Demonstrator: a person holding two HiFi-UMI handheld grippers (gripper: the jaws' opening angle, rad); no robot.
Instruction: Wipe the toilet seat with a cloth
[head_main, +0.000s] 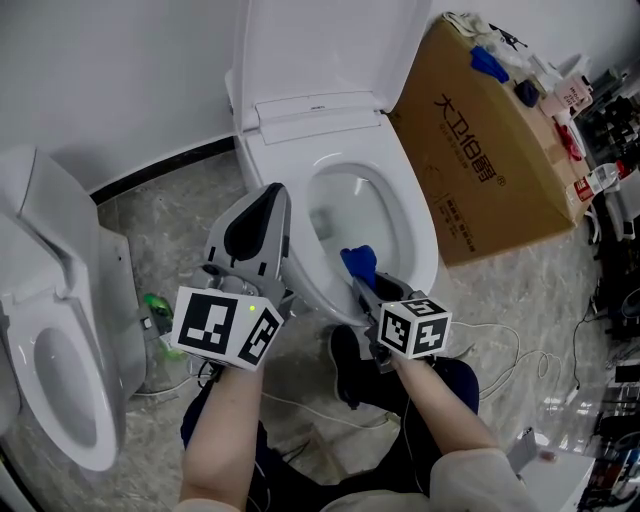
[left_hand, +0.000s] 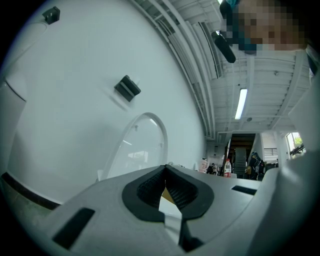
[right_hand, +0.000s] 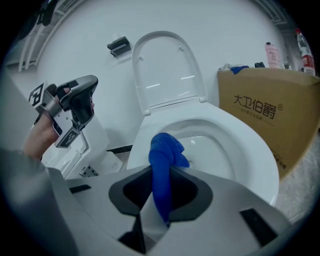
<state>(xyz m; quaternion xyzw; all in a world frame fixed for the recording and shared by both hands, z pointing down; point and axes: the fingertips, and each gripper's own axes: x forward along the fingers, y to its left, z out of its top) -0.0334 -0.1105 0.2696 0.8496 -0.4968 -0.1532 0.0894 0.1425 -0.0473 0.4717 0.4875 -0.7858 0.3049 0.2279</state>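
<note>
A white toilet stands in the middle with its lid (head_main: 320, 45) raised and its seat (head_main: 420, 225) down. My right gripper (head_main: 362, 283) is shut on a blue cloth (head_main: 358, 262), which it holds at the seat's near rim over the bowl. In the right gripper view the cloth (right_hand: 162, 157) sticks up from between the jaws, in front of the seat (right_hand: 250, 160). My left gripper (head_main: 275, 197) hovers left of the seat, tilted upward and apart from it. Its jaws meet at the tips (left_hand: 165, 172) with nothing between them.
A large cardboard box (head_main: 490, 170) with items on top stands right of the toilet. A second white toilet (head_main: 60, 370) is at the left, with a green bottle (head_main: 158, 305) on the floor beside it. White cables (head_main: 500, 350) lie on the floor near my legs.
</note>
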